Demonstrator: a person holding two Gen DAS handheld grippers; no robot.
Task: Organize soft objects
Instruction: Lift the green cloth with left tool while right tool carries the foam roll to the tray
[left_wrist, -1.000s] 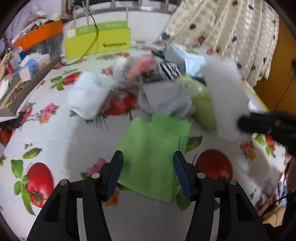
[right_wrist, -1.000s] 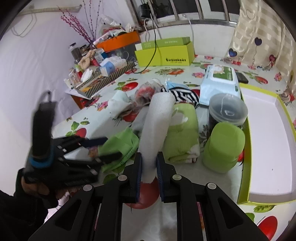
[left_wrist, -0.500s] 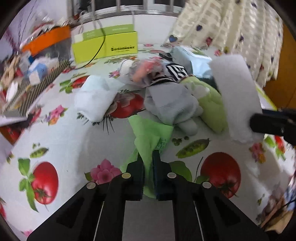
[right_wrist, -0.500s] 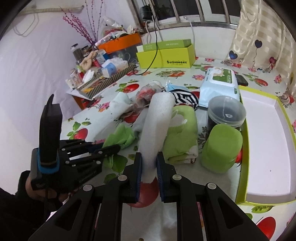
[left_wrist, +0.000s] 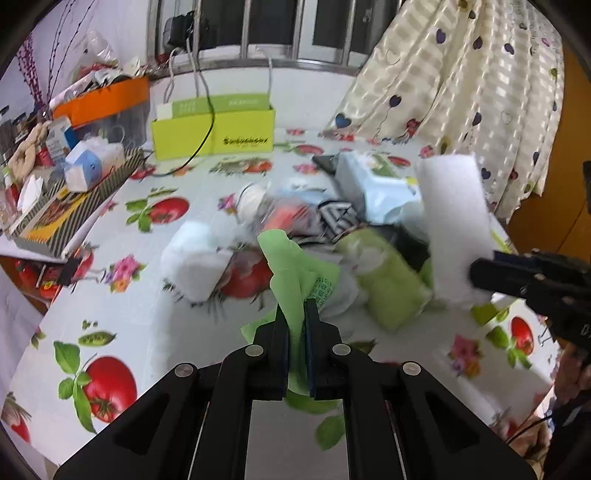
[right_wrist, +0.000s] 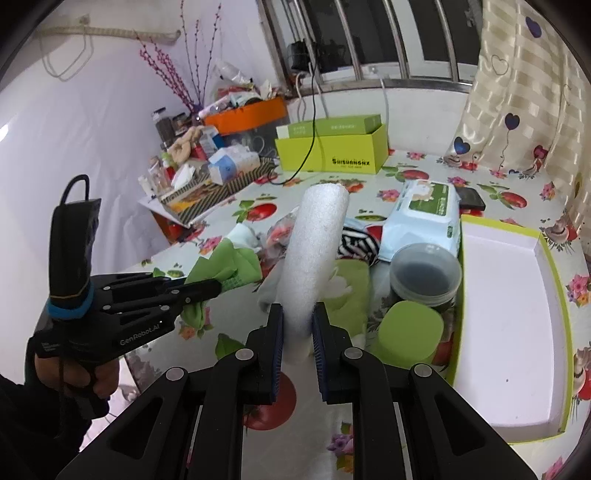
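My left gripper (left_wrist: 296, 314) is shut on a green cloth (left_wrist: 291, 273) and holds it up off the table; it also shows in the right wrist view (right_wrist: 218, 286) with the cloth (right_wrist: 229, 264). My right gripper (right_wrist: 297, 317) is shut on a white foam pad (right_wrist: 314, 258), held upright; the pad shows at the right of the left wrist view (left_wrist: 456, 221). A pile of soft things lies ahead: a rolled green towel (left_wrist: 388, 277), a white cloth (left_wrist: 195, 258), a striped cloth (left_wrist: 336, 218).
An open white tray with a green rim (right_wrist: 546, 295) lies at the right. A round container (right_wrist: 424, 273), a green lid (right_wrist: 410, 328) and a wipes pack (right_wrist: 424, 214) sit beside it. A yellow-green box (left_wrist: 214, 133) and cluttered trays (left_wrist: 74, 184) stand at the back left.
My left gripper shut on the green cloth, which lay flat on the table, and lifted it. My right gripper kept holding the foam pad, nearly still.
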